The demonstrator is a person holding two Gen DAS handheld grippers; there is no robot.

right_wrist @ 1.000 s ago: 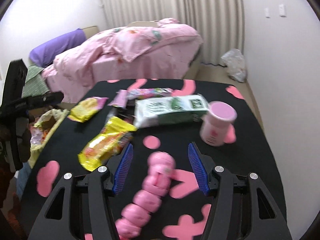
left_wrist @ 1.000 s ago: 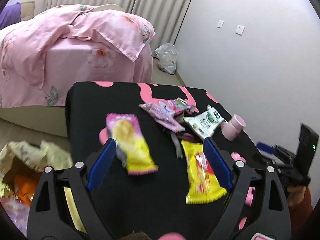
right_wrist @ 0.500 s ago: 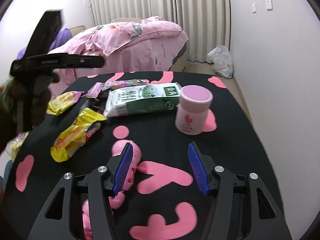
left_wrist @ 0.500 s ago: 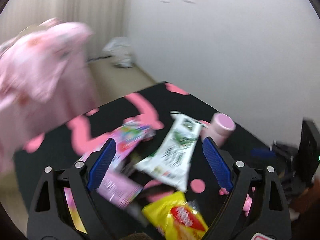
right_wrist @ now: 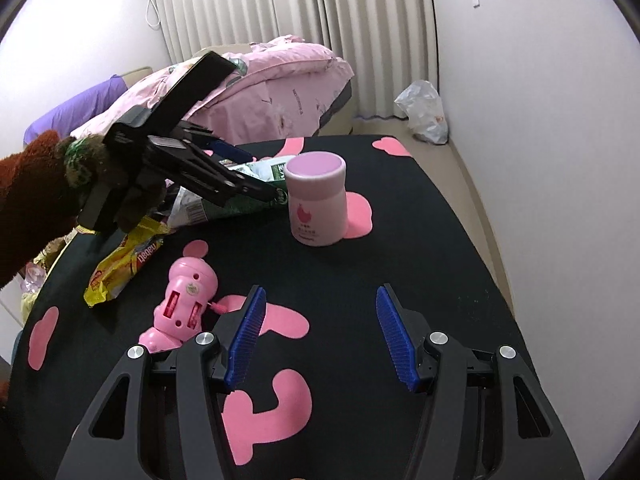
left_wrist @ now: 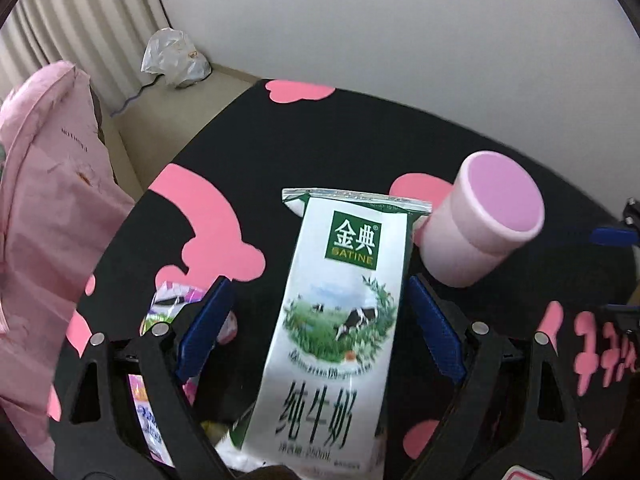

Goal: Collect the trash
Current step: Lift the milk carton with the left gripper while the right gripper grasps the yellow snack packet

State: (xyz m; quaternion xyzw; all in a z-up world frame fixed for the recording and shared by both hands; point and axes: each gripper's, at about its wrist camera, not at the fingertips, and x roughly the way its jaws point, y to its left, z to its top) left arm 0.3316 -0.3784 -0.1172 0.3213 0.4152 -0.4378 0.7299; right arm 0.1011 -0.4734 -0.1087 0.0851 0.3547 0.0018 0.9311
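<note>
Two tongs in view, both with jaws spread and nothing pinched; left gripper [left_wrist: 316, 328] straddles the white-and-green milk pouch [left_wrist: 340, 320], blue pads clear of it on each side; pouch lies flat toward the far end of the black table [right_wrist: 420, 208] with pink shapes, its top end just beside the pink jar [right_wrist: 317, 196]; jar stands upright; right gripper [right_wrist: 318, 334] hovers over bare table near the near edge, empty; yellow snack wrapper [right_wrist: 124, 266] lies near the left edge; pink toy [right_wrist: 186, 300] sits between that wrapper and the right gripper; purple-printed wrapper [left_wrist: 168, 304] partly under the left gripper's left finger.
</note>
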